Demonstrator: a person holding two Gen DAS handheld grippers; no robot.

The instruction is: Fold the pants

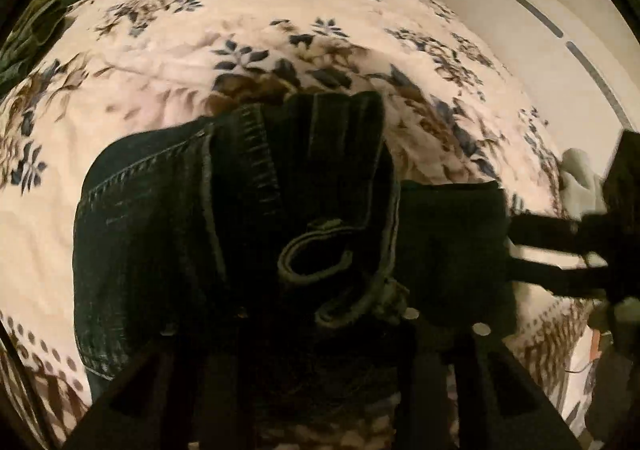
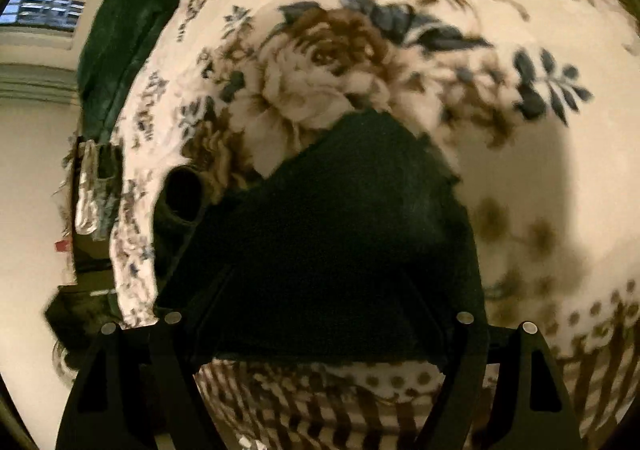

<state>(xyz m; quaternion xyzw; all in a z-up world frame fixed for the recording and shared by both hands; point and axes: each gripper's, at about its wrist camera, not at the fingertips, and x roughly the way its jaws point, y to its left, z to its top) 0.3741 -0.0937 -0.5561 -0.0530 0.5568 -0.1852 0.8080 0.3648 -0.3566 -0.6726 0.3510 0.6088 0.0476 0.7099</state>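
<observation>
On the floral bed [image 1: 168, 62] the dark pants [image 1: 160, 218] lay bunched. My left claw [image 1: 320, 334] hung over them, grip unclear; my right claw [image 2: 316, 290] stood released above them.

I can read no text, label, brand, number or sign in either view. The jeans [image 1: 160, 218] carry only stitching, and the small patch near their waistband, just below centre in my left view, is perhaps a tag, but it is too dark and blurred for me to make out any letters. The bedspread [image 2: 520, 190] shows only flowers and dots. At nine o'clock in my right view, the cluttered items are too smeared to read.
</observation>
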